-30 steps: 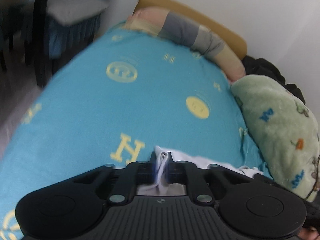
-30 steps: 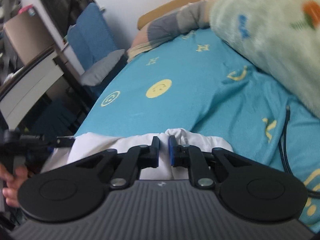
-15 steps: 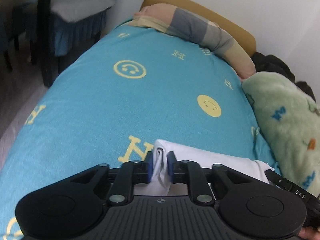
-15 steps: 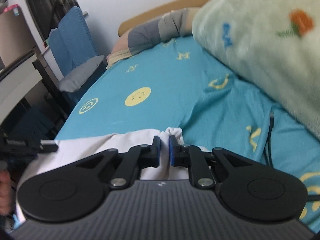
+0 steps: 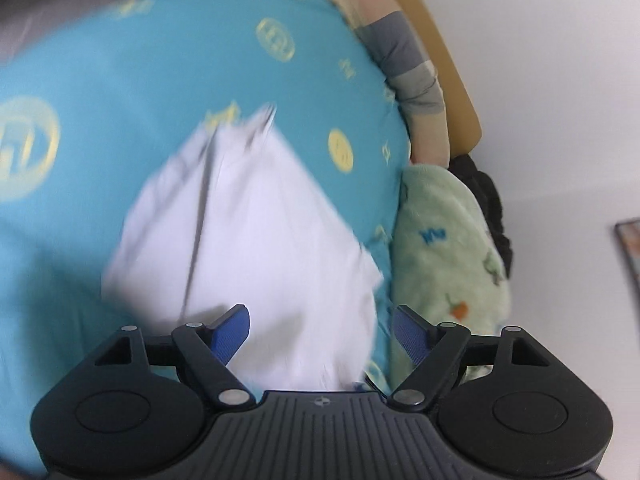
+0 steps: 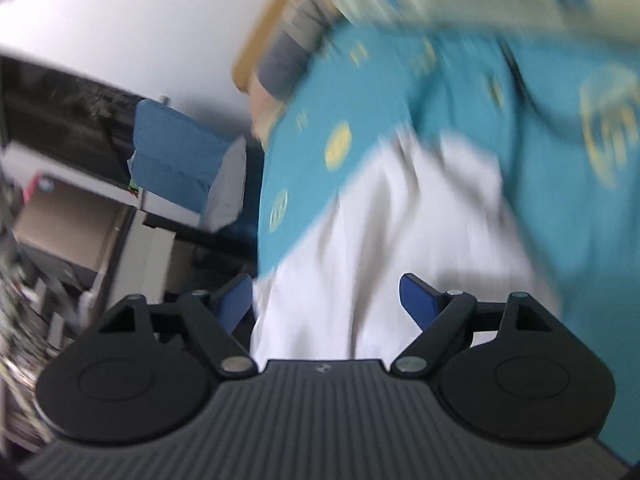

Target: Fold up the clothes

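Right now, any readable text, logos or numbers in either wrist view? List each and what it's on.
"H": yellow letter prints on the teal bedsheet, blurred, alongside yellow smiley circles.
Blue lettering on the green fleece blanket: too blurred to read.
Small round emblem on the left hand-held gripper body: a symbol, no words.
Same emblem on the right hand-held gripper.
White garment: no text visible.

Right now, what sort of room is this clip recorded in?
Most likely a bedroom. A bed with a teal patterned sheet fills both views, a striped pillow lies against a wooden headboard, and a fuzzy green blanket is bunched beside the white garment.
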A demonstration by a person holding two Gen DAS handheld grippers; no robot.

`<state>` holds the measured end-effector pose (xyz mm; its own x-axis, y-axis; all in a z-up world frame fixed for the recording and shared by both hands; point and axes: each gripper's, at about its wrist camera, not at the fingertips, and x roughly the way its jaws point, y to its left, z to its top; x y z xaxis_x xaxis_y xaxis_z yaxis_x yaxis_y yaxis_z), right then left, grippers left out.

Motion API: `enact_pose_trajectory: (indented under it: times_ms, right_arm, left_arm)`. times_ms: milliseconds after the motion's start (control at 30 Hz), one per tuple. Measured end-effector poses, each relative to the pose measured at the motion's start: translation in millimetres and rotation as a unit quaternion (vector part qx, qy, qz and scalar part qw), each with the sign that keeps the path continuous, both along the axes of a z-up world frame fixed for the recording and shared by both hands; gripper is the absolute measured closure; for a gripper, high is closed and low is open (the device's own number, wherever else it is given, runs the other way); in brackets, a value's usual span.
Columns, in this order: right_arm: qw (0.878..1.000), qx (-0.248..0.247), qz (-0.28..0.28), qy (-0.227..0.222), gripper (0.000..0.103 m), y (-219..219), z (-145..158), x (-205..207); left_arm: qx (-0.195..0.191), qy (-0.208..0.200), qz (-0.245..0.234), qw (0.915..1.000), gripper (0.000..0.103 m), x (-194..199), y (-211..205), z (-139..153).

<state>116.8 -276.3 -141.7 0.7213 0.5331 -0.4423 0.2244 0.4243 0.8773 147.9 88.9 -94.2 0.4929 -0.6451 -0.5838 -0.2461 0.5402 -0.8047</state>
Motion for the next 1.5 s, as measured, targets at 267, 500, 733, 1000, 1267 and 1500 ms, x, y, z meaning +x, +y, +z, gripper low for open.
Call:
enact_pose_trajectory:
  times_ms: [267, 500, 733, 1000, 1267, 1500]
  right_arm:
    - [0.988, 0.128, 0.001, 0.091, 0.02, 19, -45, -23]
    - [0.983, 0.131, -0.051, 0.12, 0.021, 12, -70, -7]
    - [0.979, 0.107, -0.118, 0.127, 0.058, -3, -68, -12]
    - [0.989, 0.066, -0.109, 0.071, 0.084, -6, -38, -15]
    - [0.991, 0.046, -0.124, 0.003, 0.086, -21, 26, -47]
    - [0.984, 0.032, -0.172, -0.035, 0.086, -75, 84, -108]
  left_arm:
    - [-0.013, 0.108, 0.013, 0.994, 0.022, -9, -3, -50]
    - [0.032, 0.118, 0.089, 0.9885, 0.023, 5, 8, -71]
    - [0.016, 0.093, 0.141, 0.9855, 0.054, -7, 28, -60]
    - [0.004, 0.088, 0.155, 0.9841, 0.082, -12, 35, -38]
    - [-0.013, 0.035, 0.126, 0.9913, 0.093, -33, 29, 39]
    - [-0.01, -0.033, 0.063, 0.9974, 0.103, -55, -32, 115]
